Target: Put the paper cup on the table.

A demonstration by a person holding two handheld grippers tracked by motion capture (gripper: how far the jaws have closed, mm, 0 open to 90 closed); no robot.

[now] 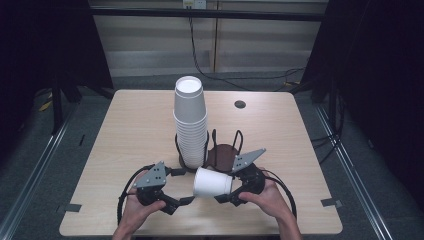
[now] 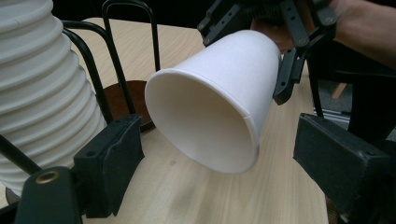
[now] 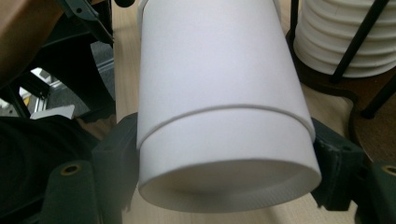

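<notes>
Your right gripper (image 1: 226, 196) pinches the paper cup (image 1: 212, 183) near its base, sideways, just above the table (image 1: 130, 130) beside the cup stack (image 1: 190, 122). Your left gripper (image 1: 186, 200) stands spread, holding nothing. Squeeze harder and the thin wall crumples; swing wide and 1 bump topples the stack.

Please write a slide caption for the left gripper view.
Right gripper holds a white paper cup sideways beside the cup stack.
</notes>
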